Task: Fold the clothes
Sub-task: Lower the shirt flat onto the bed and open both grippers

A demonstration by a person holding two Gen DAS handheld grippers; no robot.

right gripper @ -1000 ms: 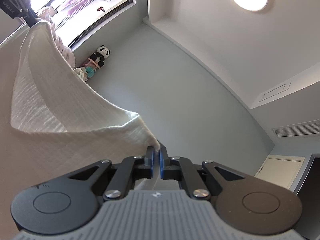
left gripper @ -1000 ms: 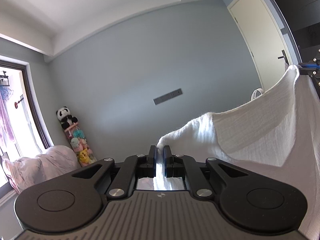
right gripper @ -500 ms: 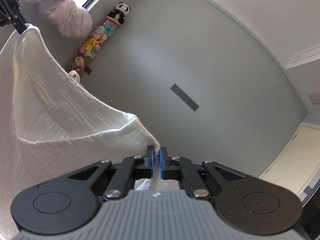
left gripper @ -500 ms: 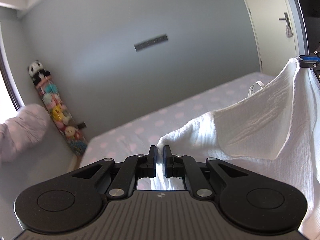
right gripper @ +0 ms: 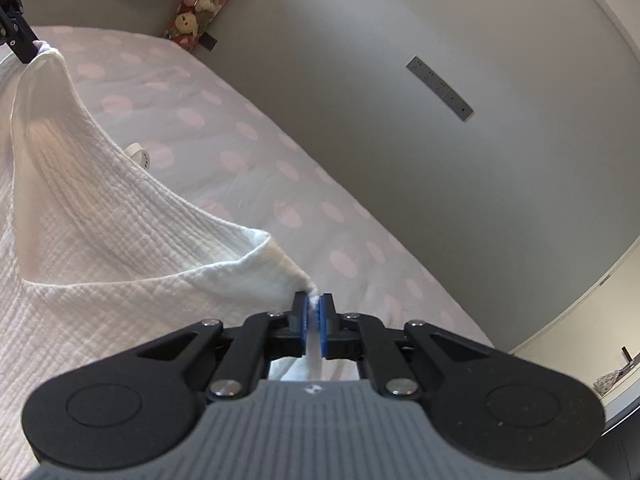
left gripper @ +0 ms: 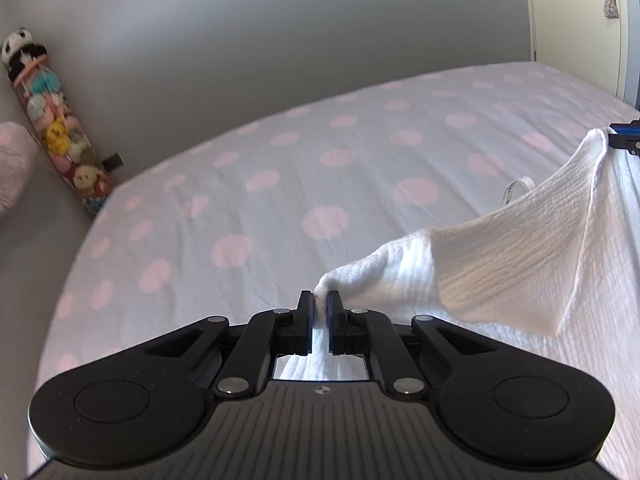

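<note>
Cloth held at two corners above bed, lay-down step

Left gripper (left gripper: 319, 304): fingers clenched on one corner of the white cloth (left gripper: 516, 256), fabric bunched between the pads. Right gripper (right gripper: 314, 305): fingers likewise clenched on another corner of the same cloth. In the left wrist view the right gripper shows at 3 o'clock, cloth edge hanging from it; in the right wrist view the left gripper shows at 10 o'clock.

Cloth sags between the two grips, top edge slack, dipping in the middle. A small white label (left gripper: 516, 188) sticks up behind the sagging edge. Below and beyond lies the bed (left gripper: 280, 152), dotted sheet. Whether the lower cloth touches the sheet: cannot tell.

Judgement: step in hand is carrying or spreading the cloth over the bed before a fold. Next move calls for drawing the grippers apart to take out the sag, then lowering both evenly, so the cloth lands flat with no crease.
</note>
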